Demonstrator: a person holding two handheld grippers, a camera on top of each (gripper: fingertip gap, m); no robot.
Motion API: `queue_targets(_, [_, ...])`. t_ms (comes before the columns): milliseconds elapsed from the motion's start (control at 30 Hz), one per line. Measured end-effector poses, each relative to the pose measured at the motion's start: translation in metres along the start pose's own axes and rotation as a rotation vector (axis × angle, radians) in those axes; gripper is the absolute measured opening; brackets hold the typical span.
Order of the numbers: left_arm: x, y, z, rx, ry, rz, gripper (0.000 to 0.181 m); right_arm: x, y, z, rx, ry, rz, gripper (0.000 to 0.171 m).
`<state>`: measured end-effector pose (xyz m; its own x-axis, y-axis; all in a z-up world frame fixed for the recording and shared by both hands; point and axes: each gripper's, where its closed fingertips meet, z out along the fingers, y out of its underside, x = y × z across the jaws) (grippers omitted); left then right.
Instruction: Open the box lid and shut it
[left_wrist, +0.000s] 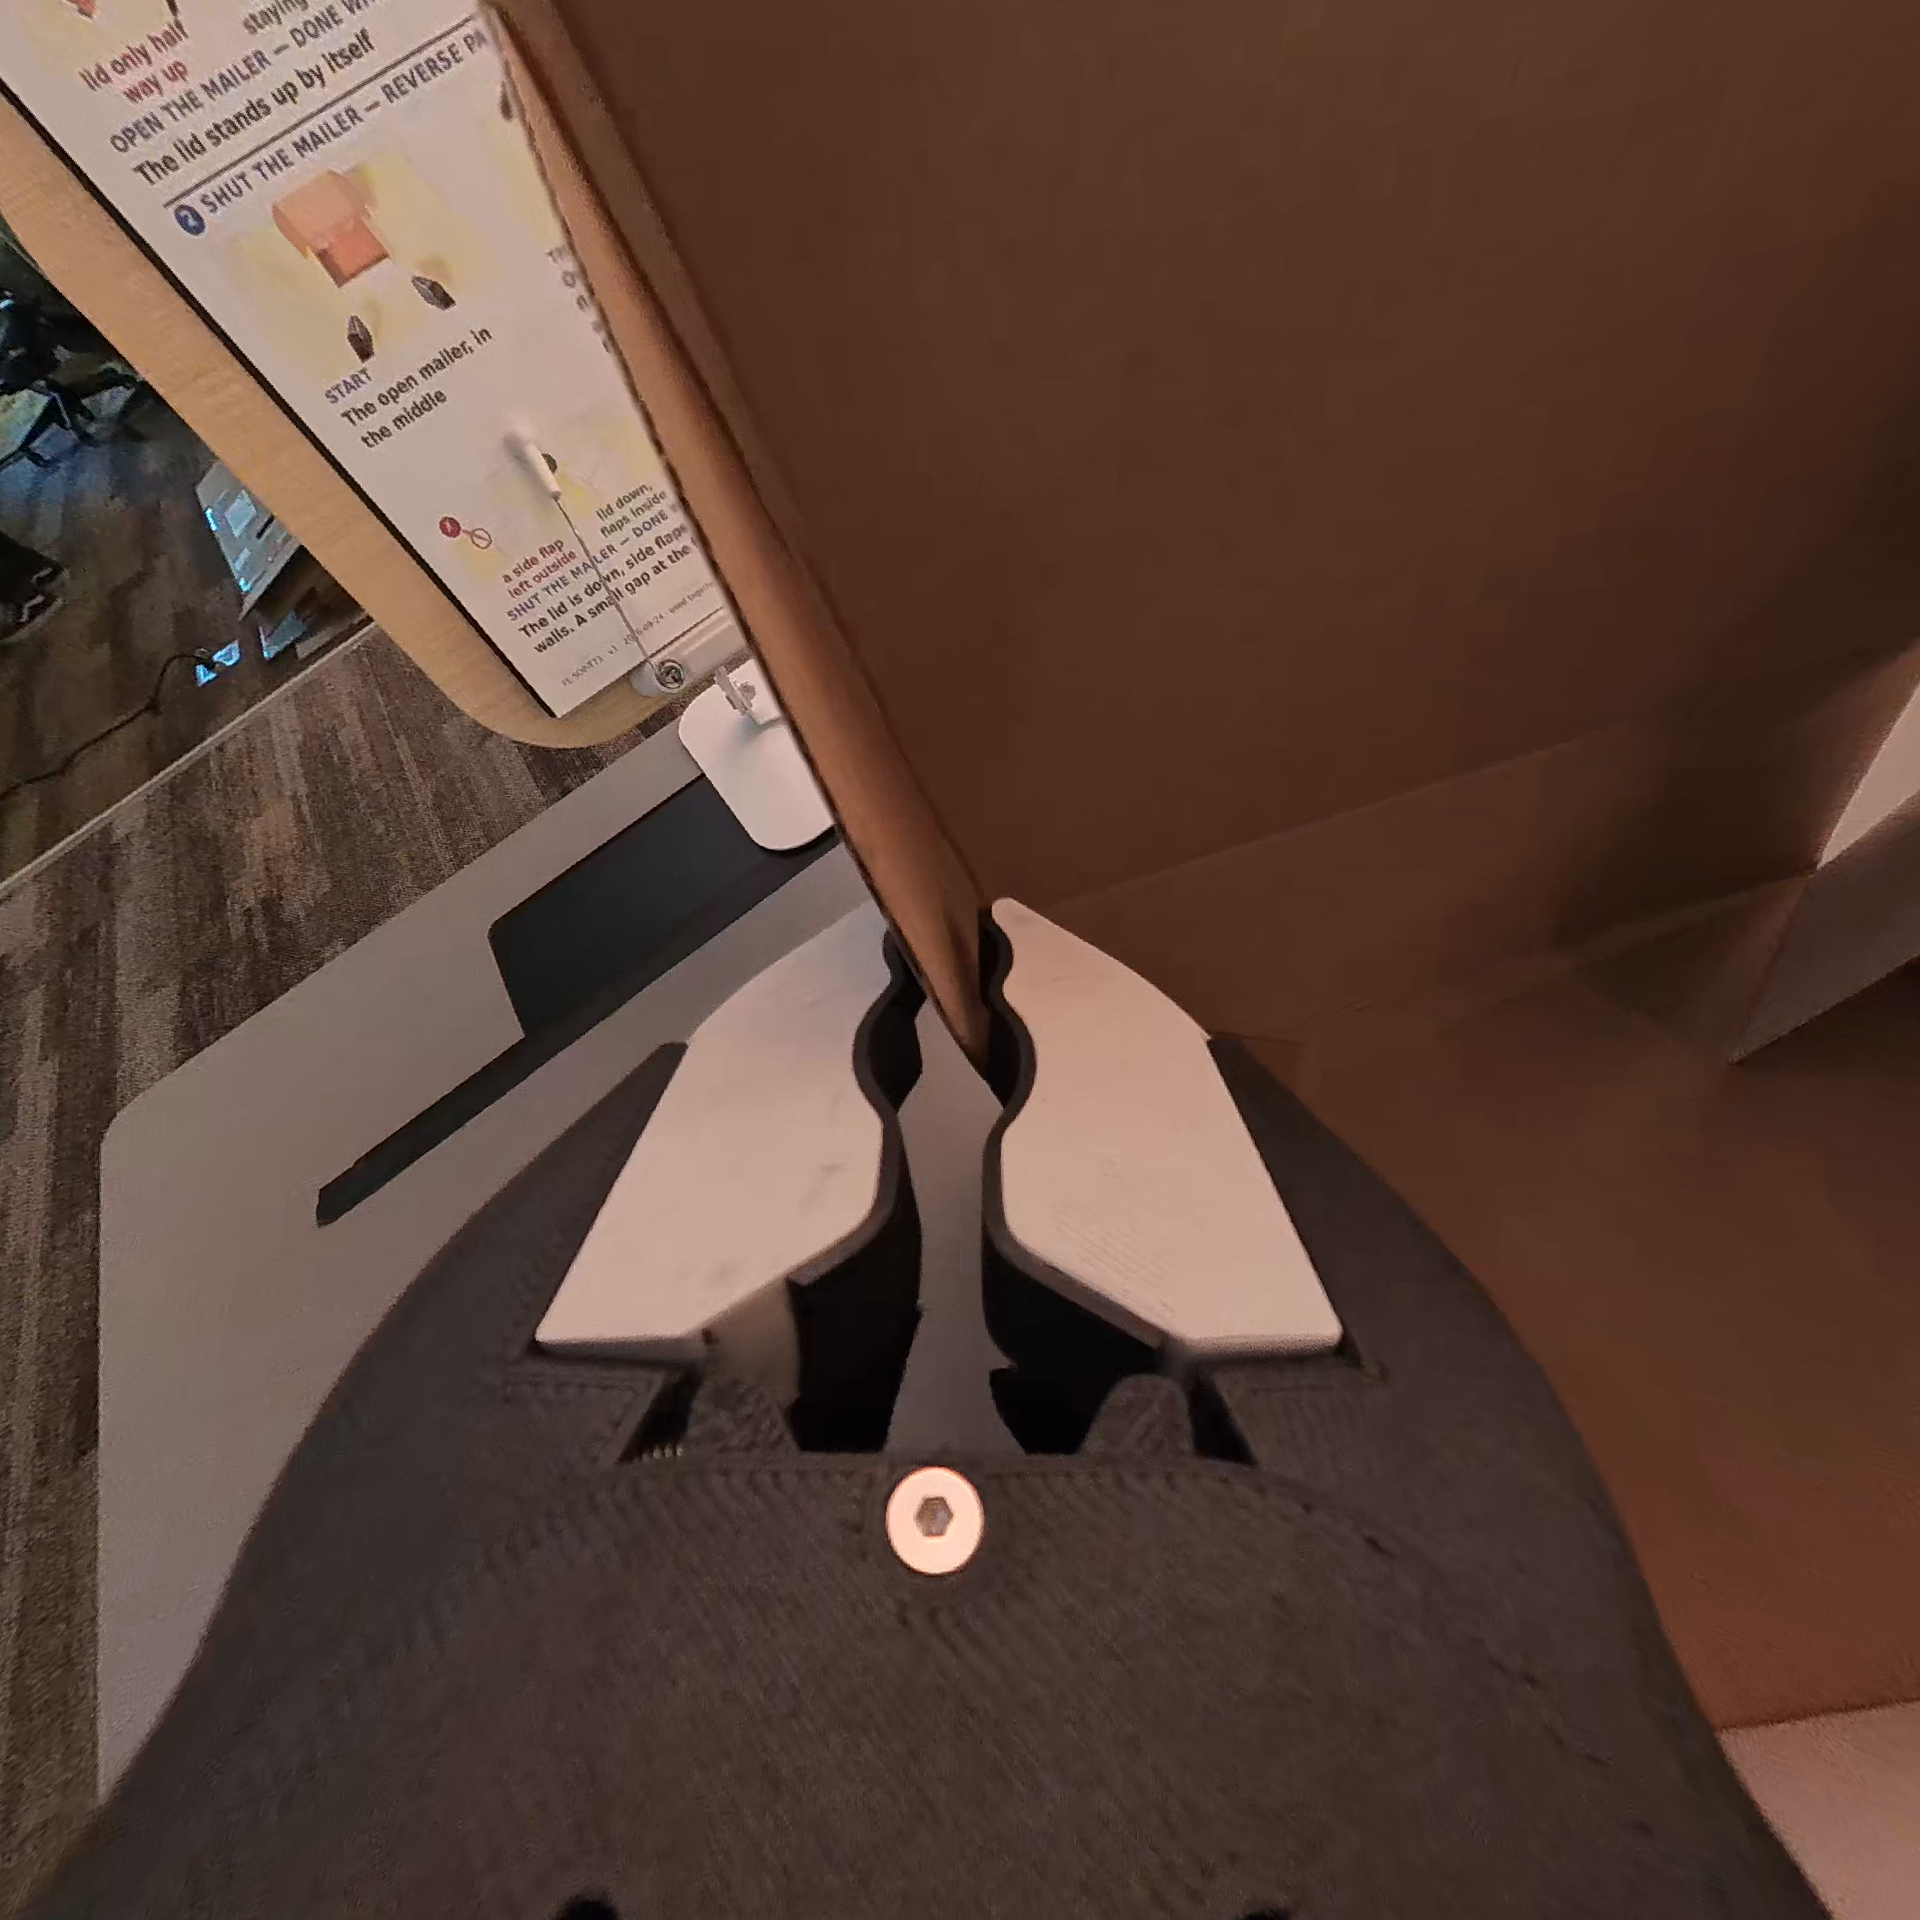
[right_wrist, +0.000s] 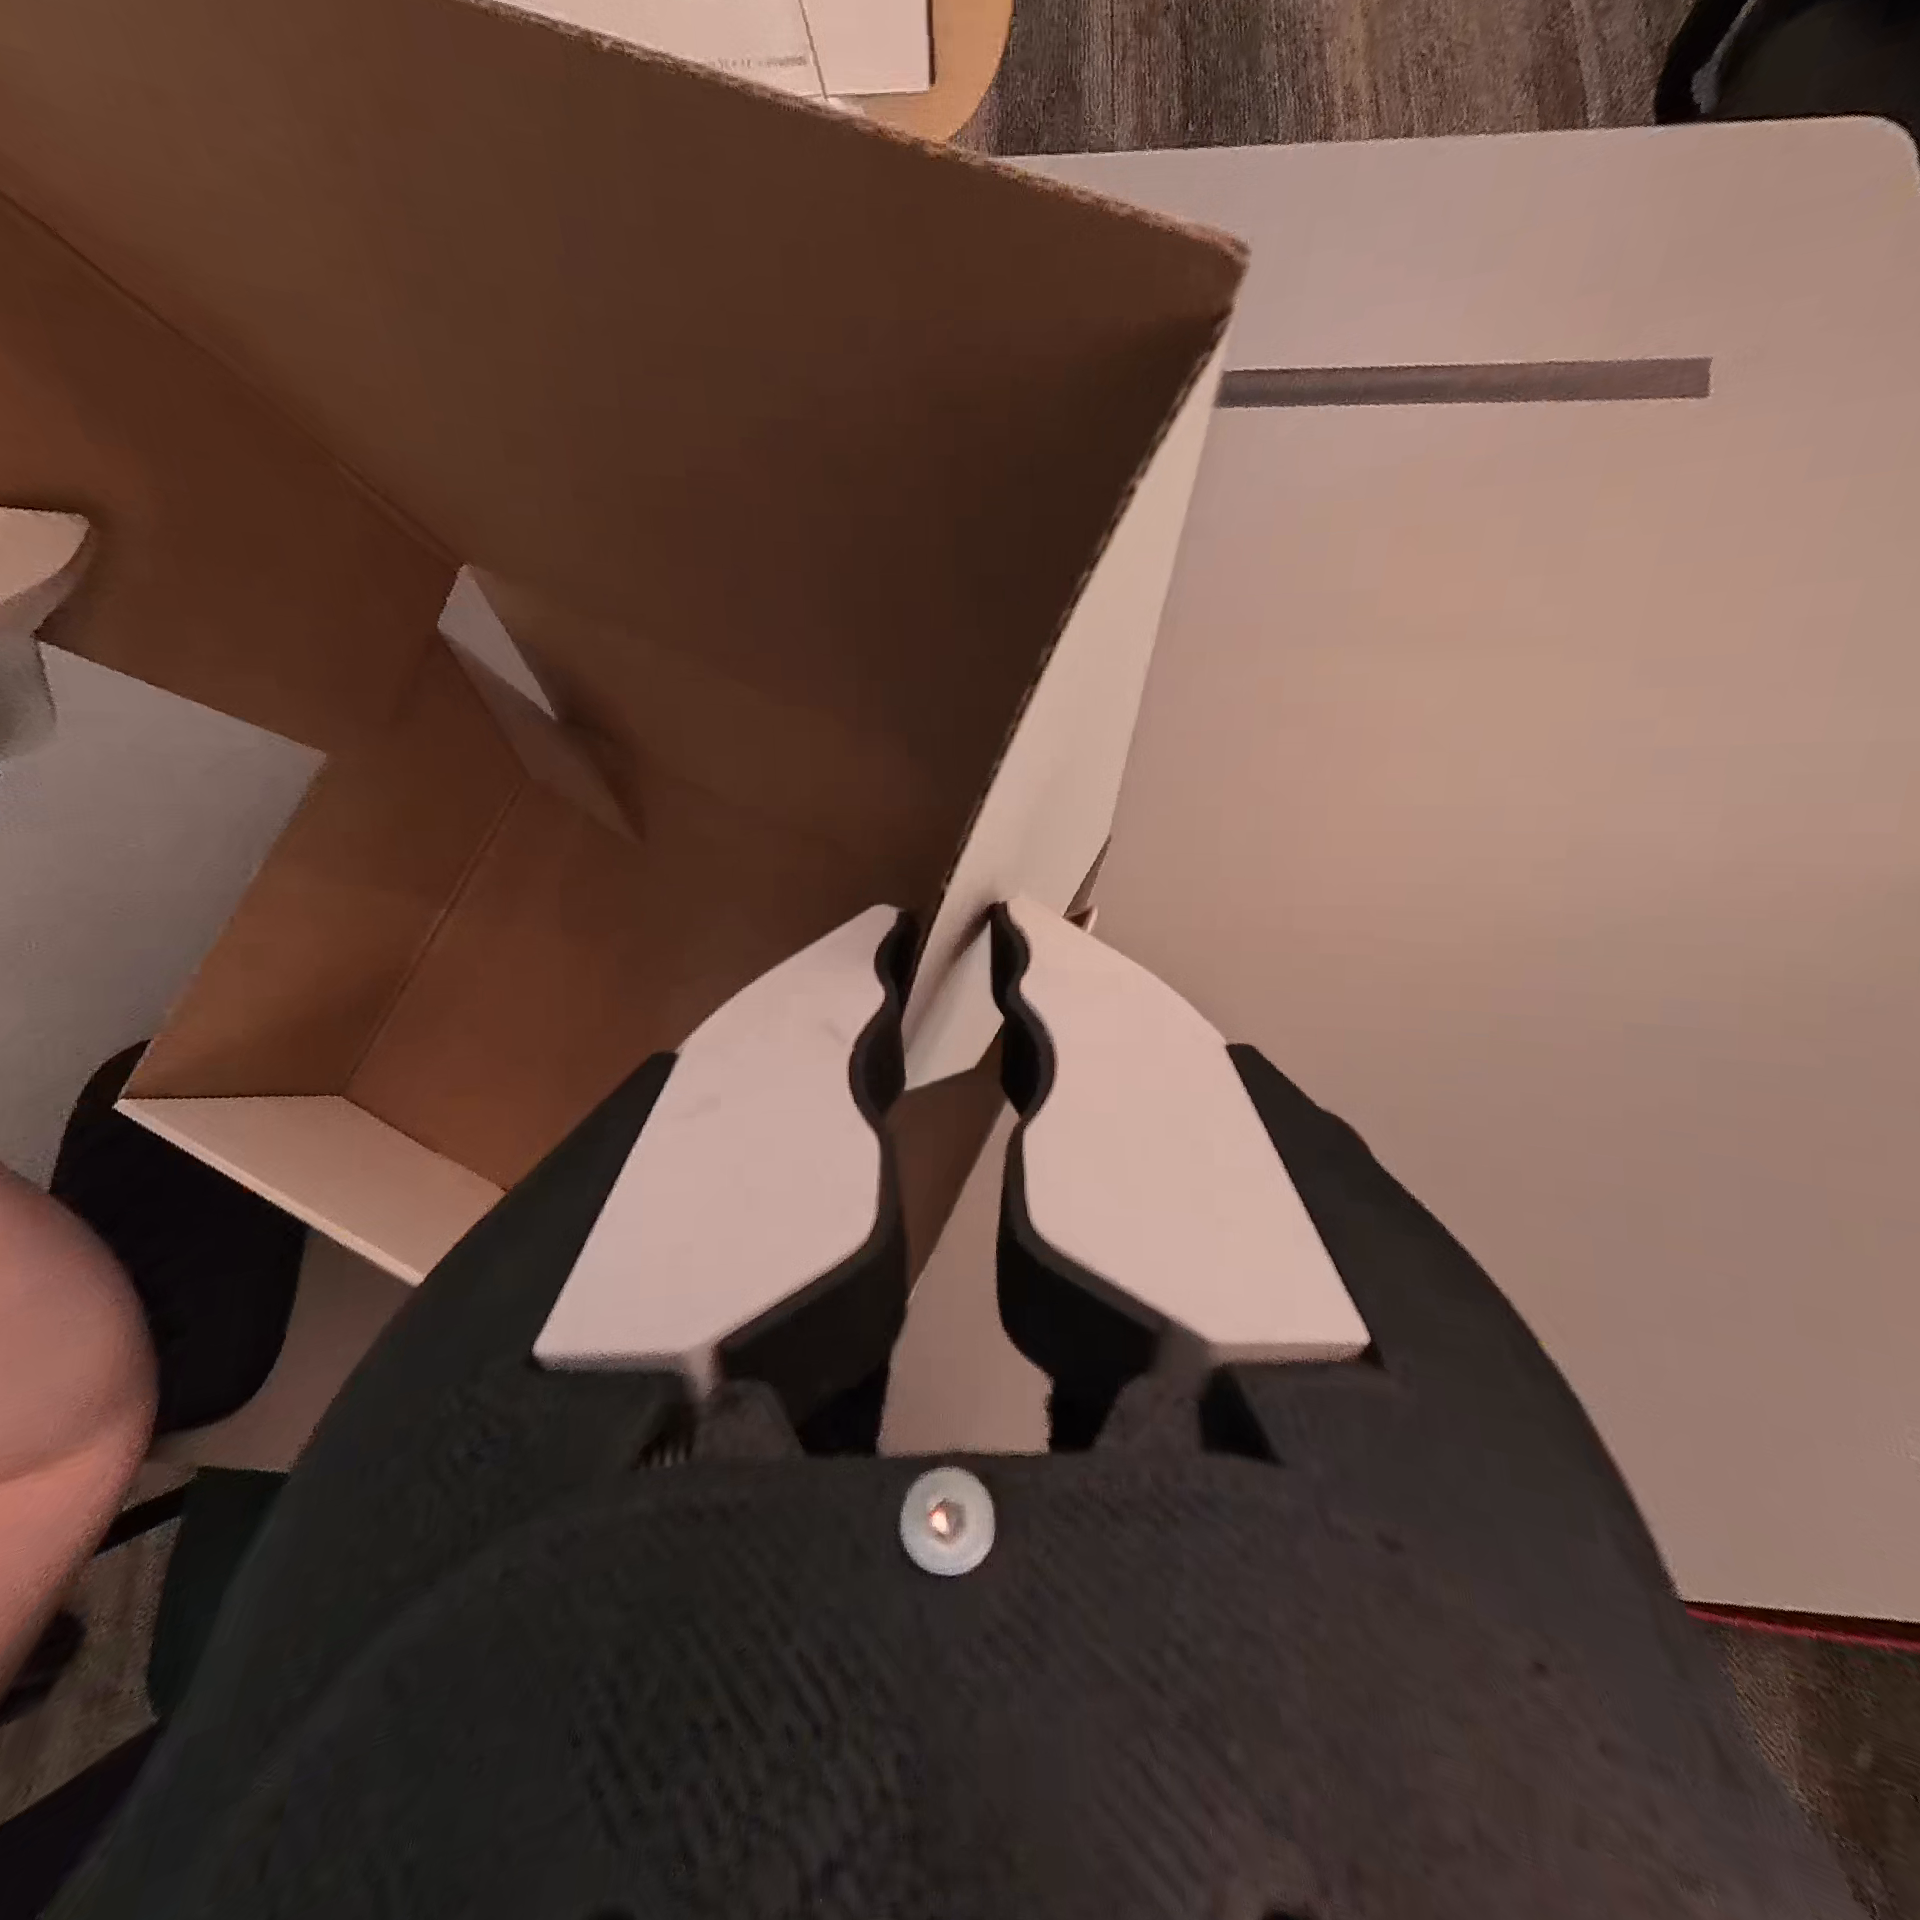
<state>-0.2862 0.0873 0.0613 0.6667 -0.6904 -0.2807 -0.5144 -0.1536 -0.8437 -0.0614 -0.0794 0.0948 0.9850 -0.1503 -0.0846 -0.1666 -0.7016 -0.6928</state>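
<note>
A pale surface (right_wrist: 1507, 831) carries the open box (right_wrist: 436, 935), with a printed sheet (left_wrist: 416, 343) propped behind. The lid (right_wrist: 623, 416) stands raised over the box. The left gripper (left_wrist: 943, 997) has its fingers clamped on one side edge of the lid, the right gripper (right_wrist: 951, 987) on the other. Uneven pulling could twist or crease the card; a side flap (right_wrist: 540, 707) might catch outside the wall on closing.

Box (right_wrist: 436, 935) on the table (right_wrist: 1507, 831), lid (left_wrist: 1247, 468) upright, poster (left_wrist: 343, 343) behind
</note>
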Motion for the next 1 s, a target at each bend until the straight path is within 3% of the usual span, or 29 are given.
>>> queue_targets(200, [0.008, 0.002, -0.002, -0.018, 0.028, 0.019, 0.01, -0.007, 0.013, -0.009, 0.108, 0.054, -0.058, 0.015])
queue_targets(500, [0.032, -0.006, 0.001, 0.007, 0.046, 0.085, 0.014, 0.029, 0.009, -0.02, 0.287, 0.074, -0.163, 0.011])
queue_targets(1000, [0.046, -0.019, 0.018, 0.096, 0.136, 0.105, 0.015, 0.035, 0.021, -0.029, 0.45, 0.094, -0.148, 0.015])
